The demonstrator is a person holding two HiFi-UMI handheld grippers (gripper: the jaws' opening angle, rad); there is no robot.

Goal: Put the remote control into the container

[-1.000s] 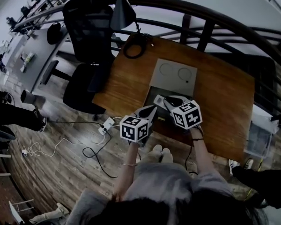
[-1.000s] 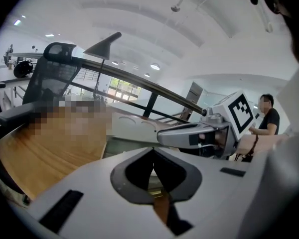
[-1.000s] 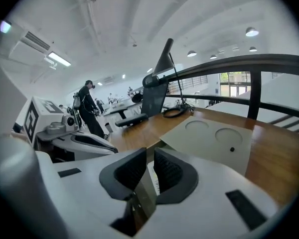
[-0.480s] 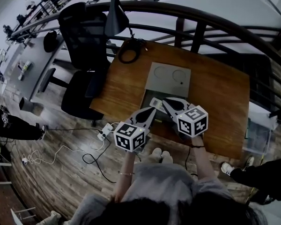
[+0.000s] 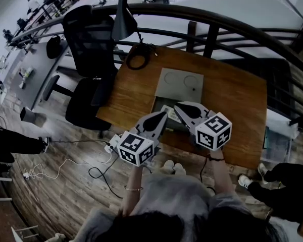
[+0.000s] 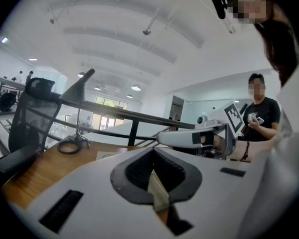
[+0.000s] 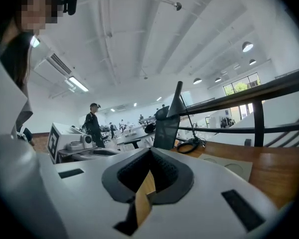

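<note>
Two claws over the brown wooden surface [image 5: 232,105], and both are empty. The left claw [image 5: 164,114] is pressed together with nothing in it, and the right claw [image 5: 177,106] is pressed together too. One pale remote control [image 5: 167,110] lies in the one dark open container [image 5: 170,125], just under the two tips and partly covered. One flat grey square panel [image 5: 181,82] sits just beyond it. One black cable coil [image 5: 136,59] lies at the far-left corner.
</note>
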